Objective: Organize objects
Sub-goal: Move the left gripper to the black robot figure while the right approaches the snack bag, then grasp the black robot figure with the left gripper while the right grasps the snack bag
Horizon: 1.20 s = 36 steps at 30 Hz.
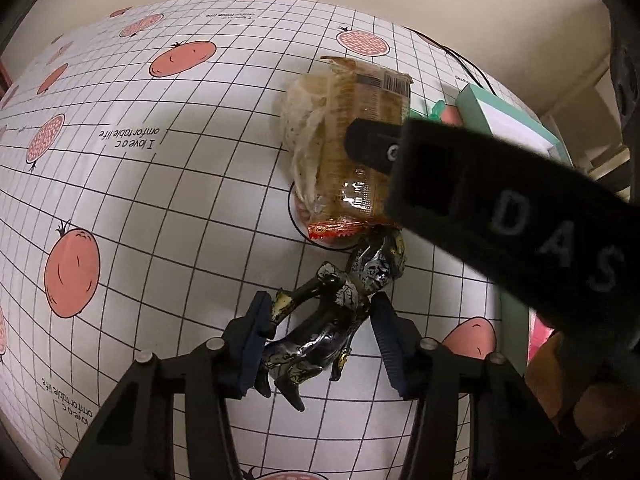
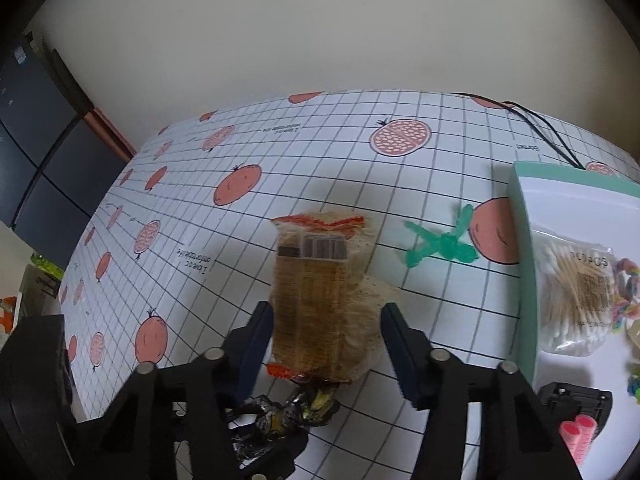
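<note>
Between my left gripper's (image 1: 320, 336) parted fingers lies the black metallic horse figurine (image 1: 320, 332) on the gridded tablecloth (image 1: 160, 200). Beyond, my right gripper (image 2: 326, 340) stands spread around the noodle packet (image 2: 316, 292); farther right, the teal tray (image 2: 524, 264).

Counter (image 2: 320, 152): open from 9 to 12 o'clock. Obstacles: noodle packet (image 2: 316, 296) centre, green toy (image 2: 440, 240) 1 o'clock, teal tray (image 2: 520, 264) 3 o'clock.

Dim, warm light; fisheye edges bend; packet perhaps motion-blurred.
</note>
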Tool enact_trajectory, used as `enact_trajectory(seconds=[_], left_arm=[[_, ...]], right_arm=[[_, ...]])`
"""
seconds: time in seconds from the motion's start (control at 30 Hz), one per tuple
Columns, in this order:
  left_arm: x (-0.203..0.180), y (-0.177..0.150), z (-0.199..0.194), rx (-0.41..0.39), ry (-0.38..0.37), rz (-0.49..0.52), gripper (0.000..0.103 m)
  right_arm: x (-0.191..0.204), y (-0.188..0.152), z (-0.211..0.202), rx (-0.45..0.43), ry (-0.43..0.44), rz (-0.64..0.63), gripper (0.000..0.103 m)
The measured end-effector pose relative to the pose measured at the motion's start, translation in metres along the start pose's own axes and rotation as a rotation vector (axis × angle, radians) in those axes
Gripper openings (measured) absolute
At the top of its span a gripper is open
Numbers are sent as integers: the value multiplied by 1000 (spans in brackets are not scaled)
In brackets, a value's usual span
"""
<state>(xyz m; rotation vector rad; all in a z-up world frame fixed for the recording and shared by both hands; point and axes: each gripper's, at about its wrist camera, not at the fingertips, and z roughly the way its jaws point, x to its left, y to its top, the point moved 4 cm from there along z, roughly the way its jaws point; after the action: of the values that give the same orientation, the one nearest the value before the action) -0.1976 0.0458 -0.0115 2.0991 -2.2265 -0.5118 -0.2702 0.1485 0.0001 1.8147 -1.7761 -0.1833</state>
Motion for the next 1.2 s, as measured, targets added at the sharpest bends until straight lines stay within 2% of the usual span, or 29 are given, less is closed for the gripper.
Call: enact_trajectory(seconds=[0.1, 0.27, 0.37, 1.2], left_arm=[[-1, -1, -1, -2, 2, 2, 53], [-5, -1, -1, -3, 2, 1, 53], [-8, -1, -1, -3, 3, 3, 53], [-36, 2, -1, -13, 10, -10, 51]], right_arm=[[0, -2, 6, 11, 6, 12, 52], [-1, -3, 10, 14, 44, 37, 36], [-1, -2, 8, 3, 53, 49, 33], [-37, 11, -49, -128, 65, 123, 31]])
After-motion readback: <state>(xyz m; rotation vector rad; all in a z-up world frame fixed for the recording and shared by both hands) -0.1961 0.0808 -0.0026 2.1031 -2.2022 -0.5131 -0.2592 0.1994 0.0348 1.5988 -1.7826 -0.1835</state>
